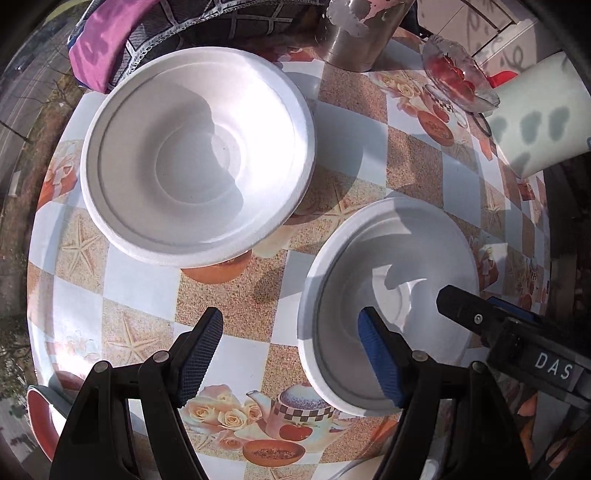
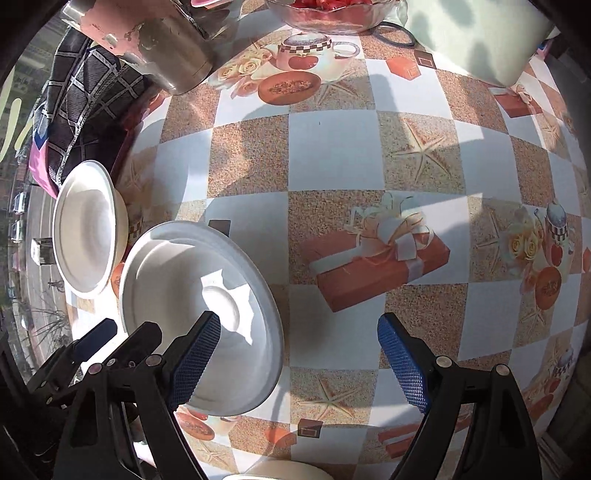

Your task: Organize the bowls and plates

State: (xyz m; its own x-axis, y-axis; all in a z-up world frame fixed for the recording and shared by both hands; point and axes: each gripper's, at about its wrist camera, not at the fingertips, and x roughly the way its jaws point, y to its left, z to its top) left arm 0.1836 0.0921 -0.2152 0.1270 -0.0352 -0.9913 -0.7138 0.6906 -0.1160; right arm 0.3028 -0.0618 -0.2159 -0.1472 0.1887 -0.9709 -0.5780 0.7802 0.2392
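Left gripper: I see my left gripper (image 1: 291, 354) pointing down at the bench. Its jaws are wide apart and nothing is held in them. One blue pad hangs over the bare cloth and the other blue pad hangs over the near bowl.

Right gripper: My right gripper (image 2: 299, 358) points down too. Its jaws are also wide apart and empty. Its left pad is over the near bowl and its right pad is over the cloth.

Near bowl: This white foam bowl (image 1: 388, 302) sits open side up on the bench. It is right under the spot where my two grippers come close together. In the right wrist view it is at the lower left (image 2: 199, 314).

Far bowl: A second white foam bowl (image 1: 195, 155) sits open side up, near the first one but not touching it. In the right wrist view it is small, by the left edge (image 2: 88, 229).

Bench: The bench (image 1: 236, 295) has a checked cloth with pictures of starfish, roses, teapots and a gift box.

Other things: At the far side I see a metal cup (image 1: 358, 37), a glass dish (image 1: 458, 79) with something red in it, a white tub (image 1: 539, 114), and a dark checked cloth (image 1: 184, 26) with a pink part.
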